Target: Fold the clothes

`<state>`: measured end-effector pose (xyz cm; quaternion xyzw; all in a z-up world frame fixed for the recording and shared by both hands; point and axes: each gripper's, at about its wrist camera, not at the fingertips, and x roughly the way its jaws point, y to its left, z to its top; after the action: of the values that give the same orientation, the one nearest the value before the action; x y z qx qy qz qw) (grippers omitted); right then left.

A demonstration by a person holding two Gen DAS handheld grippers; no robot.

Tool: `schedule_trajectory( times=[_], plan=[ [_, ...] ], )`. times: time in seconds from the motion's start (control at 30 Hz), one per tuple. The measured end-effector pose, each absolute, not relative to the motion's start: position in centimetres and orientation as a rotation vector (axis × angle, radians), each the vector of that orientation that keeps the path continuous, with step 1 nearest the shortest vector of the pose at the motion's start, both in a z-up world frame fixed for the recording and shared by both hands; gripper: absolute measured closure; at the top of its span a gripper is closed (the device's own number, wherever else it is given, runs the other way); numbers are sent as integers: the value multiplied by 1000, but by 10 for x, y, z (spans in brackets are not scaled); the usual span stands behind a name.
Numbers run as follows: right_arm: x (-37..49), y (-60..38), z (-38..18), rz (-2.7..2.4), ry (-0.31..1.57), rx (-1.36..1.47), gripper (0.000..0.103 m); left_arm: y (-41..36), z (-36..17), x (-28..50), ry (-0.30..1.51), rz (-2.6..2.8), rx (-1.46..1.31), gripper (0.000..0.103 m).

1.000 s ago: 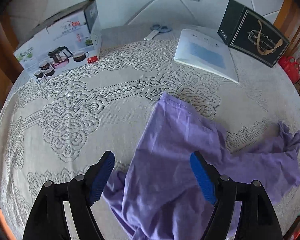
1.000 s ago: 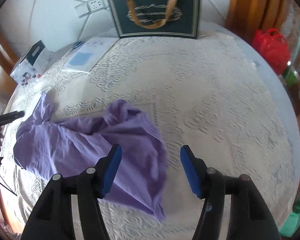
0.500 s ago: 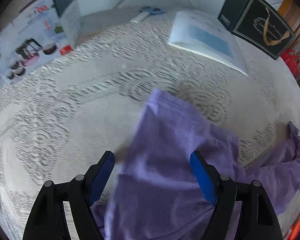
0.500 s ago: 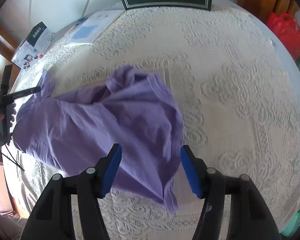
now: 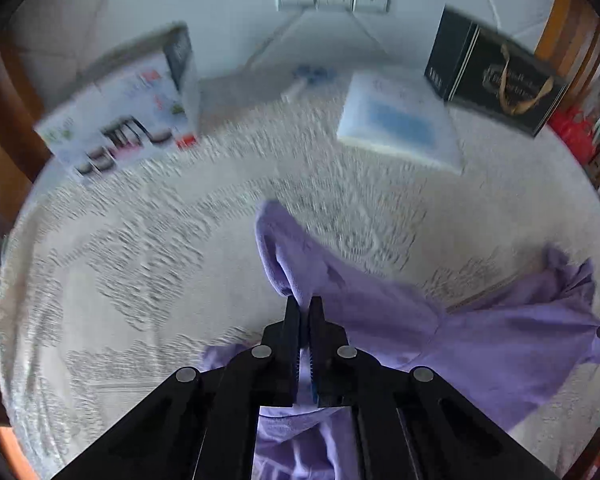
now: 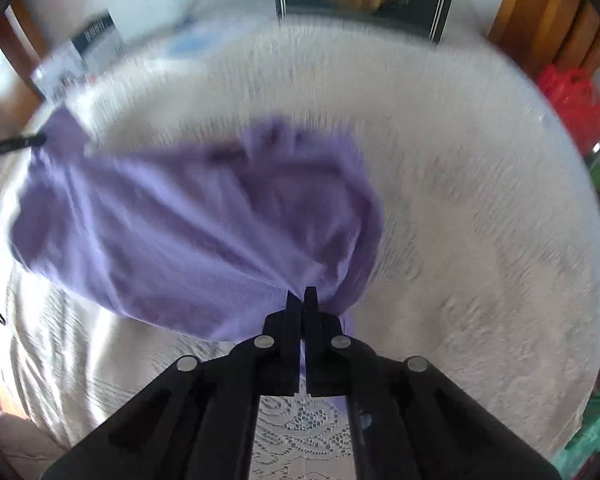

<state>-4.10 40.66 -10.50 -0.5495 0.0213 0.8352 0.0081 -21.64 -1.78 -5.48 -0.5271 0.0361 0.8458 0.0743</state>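
Observation:
A purple garment (image 5: 480, 344) lies crumpled on the lace tablecloth (image 5: 140, 280). My left gripper (image 5: 304, 302) is shut on a bunched fold of the garment near its left end. In the right wrist view the garment (image 6: 188, 220) spreads to the left, and my right gripper (image 6: 302, 293) is shut on its near right edge, with cloth drawn tight to the tips. The left gripper's tip (image 6: 20, 142) shows at the garment's far left corner. Both views are blurred by motion.
At the back of the table stand a white tea-set box (image 5: 124, 108), a white and blue booklet (image 5: 400, 124), scissors (image 5: 312, 76) and a dark gift bag (image 5: 496, 76). A red bag (image 6: 572, 96) hangs beyond the table's right edge.
Both grippers were open over the garment and have now closed on it. The cloth has bunched up at each set of tips.

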Motion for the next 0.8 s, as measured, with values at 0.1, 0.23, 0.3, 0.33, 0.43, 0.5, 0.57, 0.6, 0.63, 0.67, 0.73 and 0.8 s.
schedule_trajectory(
  times=[0.1, 0.23, 0.3, 0.33, 0.43, 0.5, 0.57, 0.6, 0.63, 0.67, 0.73, 0.8],
  plan=[
    [-40, 406, -49, 2746, 26, -1507, 102, -31, 1, -208, 122, 2635, -1438, 100],
    [-67, 397, 16, 2896, -84, -1274, 102, -42, 54, -220, 144, 2728, -1308, 100],
    [-96, 393, 37, 2936, -135, -1197, 102, -45, 71, -242, 175, 2775, -1276, 100],
    [-116, 390, 43, 2937, -167, -1172, 102, -48, 77, -255, 184, 2796, -1268, 100],
    [-183, 379, 50, 2921, -226, -1121, 102, -58, 79, -307, 188, 2872, -1261, 99],
    [-221, 374, 50, 2912, -209, -1092, 102, -67, 75, -341, 149, 2929, -1279, 96],
    [-249, 372, 47, 2882, -188, -1072, 88, -72, 70, -360, 138, 2948, -1323, 75],
    [-261, 370, 46, 2859, -182, -1065, 81, -73, 66, -360, 157, 2935, -1332, 63],
    [-270, 370, 44, 2843, -172, -1065, 58, -73, 61, -361, 176, 2922, -1341, 27],
    [-269, 371, 42, 2843, -151, -1080, 35, -75, 56, -358, 185, 2904, -1358, 14],
    [-268, 375, 37, 2841, -110, -1111, 26, -79, 39, -338, 159, 2847, -1423, 13],
    [-259, 381, 29, 2835, -57, -1161, 26, -84, 22, -319, 134, 2788, -1485, 13]
  ],
)
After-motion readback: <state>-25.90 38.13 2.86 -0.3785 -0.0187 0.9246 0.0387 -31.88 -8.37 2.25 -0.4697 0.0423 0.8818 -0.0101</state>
